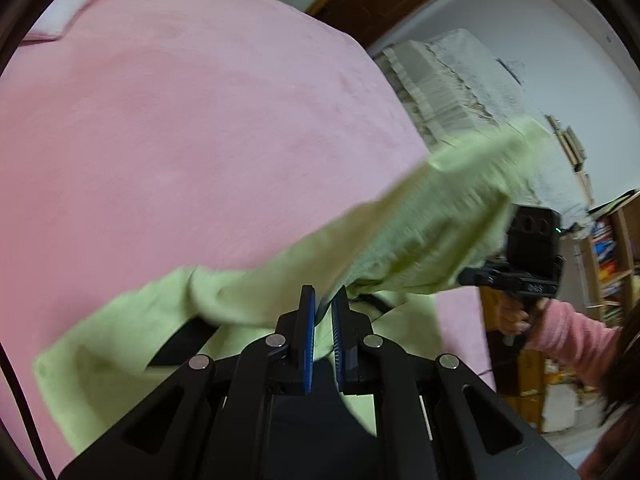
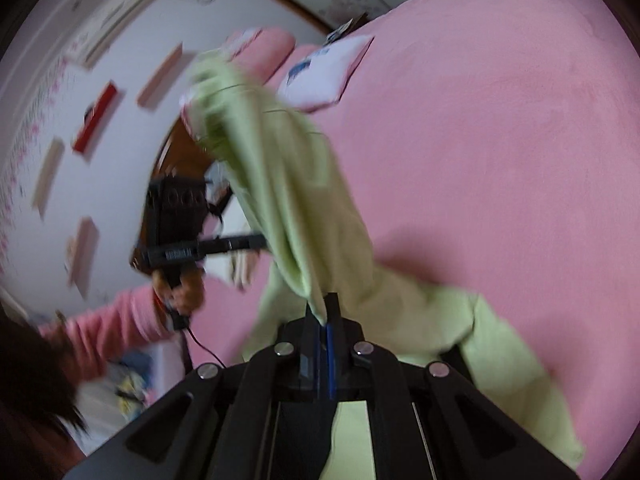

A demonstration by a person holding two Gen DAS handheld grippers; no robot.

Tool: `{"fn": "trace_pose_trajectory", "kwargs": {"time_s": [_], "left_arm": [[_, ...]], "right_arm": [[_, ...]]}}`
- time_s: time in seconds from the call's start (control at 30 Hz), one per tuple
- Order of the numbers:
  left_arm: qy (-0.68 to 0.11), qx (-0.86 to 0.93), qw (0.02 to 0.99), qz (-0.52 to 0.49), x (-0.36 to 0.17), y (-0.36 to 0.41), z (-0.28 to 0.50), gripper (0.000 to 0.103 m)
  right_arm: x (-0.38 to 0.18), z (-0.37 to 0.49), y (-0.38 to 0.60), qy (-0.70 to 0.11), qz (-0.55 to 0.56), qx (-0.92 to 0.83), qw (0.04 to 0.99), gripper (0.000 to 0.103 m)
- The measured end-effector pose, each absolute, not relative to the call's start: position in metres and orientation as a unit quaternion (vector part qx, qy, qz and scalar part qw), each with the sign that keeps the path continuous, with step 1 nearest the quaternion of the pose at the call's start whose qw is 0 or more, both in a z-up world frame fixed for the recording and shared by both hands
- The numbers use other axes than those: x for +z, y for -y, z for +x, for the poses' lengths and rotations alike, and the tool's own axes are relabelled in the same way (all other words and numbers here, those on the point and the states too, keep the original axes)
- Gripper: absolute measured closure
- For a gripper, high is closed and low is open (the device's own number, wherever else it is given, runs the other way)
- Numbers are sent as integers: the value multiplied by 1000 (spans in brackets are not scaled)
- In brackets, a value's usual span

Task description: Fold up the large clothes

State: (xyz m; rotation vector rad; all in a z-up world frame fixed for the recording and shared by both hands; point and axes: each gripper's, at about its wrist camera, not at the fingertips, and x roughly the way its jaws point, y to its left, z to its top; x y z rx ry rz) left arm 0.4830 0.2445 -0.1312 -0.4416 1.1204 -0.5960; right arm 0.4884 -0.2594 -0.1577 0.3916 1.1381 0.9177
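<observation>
Clearly soft and limp, the light green knit garment hangs stretched between both grippers above the pink fleece-covered bed, its lower part draping onto the bed's near edge. The left gripper pinches a fabric edge; the right gripper is pressed together on another. It looks light, so holding hems or corners should control it best.

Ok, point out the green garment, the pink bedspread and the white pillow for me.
green garment (image 1: 420, 220): left wrist view, on the raised stretch of cloth between the grippers.
pink bedspread (image 1: 200, 140): left wrist view, on the bare middle of the bed.
white pillow (image 2: 324, 76): right wrist view, on its printed top face.
</observation>
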Motion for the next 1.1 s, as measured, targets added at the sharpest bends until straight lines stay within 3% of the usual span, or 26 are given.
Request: {"fn": "trace_pose_trajectory", "kwargs": {"time_s": [0.1, 0.2, 0.27, 0.33, 0.4, 0.43, 0.53, 0.7, 0.83, 0.9, 0.93, 0.97, 1.0, 1.07, 1.1], "left_arm": [[-513, -229, 806, -186, -143, -246, 451, 97], [-517, -175, 825, -145, -158, -236, 423, 89], [-527, -147, 828, -120, -165, -237, 405, 73], [-540, -123, 827, -99, -175, -238, 392, 60], [-552, -104, 823, -86, -177, -239, 381, 56], [-556, -93, 822, -82, -177, -242, 376, 55], [-562, -53, 822, -75, -165, -251, 361, 39], [-541, -40, 833, -113, -127, -249, 328, 40], [-540, -99, 820, -160, -119, -204, 318, 40], [-547, -115, 813, -162, -129, -181, 315, 48], [-559, -121, 805, -160, -139, -166, 316, 61], [-573, -123, 795, -158, -150, -151, 319, 72], [-584, -120, 787, -155, -158, -144, 321, 76], [-617, -98, 766, -151, -183, -137, 323, 88], [-633, -88, 755, -146, -196, -136, 323, 88]], "right_arm": [[-168, 453, 263, -500, 163, 386, 758, 97], [-186, 433, 257, -516, 179, 353, 760, 89], [-199, 423, 256, -547, 170, 321, 754, 80], [-205, 412, 246, -575, 130, 293, 753, 79], [-208, 400, 241, -588, 91, 288, 750, 60], [-206, 394, 236, -594, 72, 289, 748, 56], [-194, 381, 230, -589, 39, 287, 754, 54], [-173, 362, 222, -571, 47, 246, 782, 54], [-182, 349, 210, -562, 113, 214, 791, 54], [-194, 341, 203, -560, 171, 216, 781, 55], [-201, 338, 196, -557, 211, 219, 773, 59], [-211, 337, 190, -560, 245, 220, 761, 72], [-218, 336, 185, -566, 259, 216, 752, 83], [-238, 336, 175, -588, 279, 201, 732, 89], [-246, 335, 170, -595, 280, 196, 728, 91]]}}
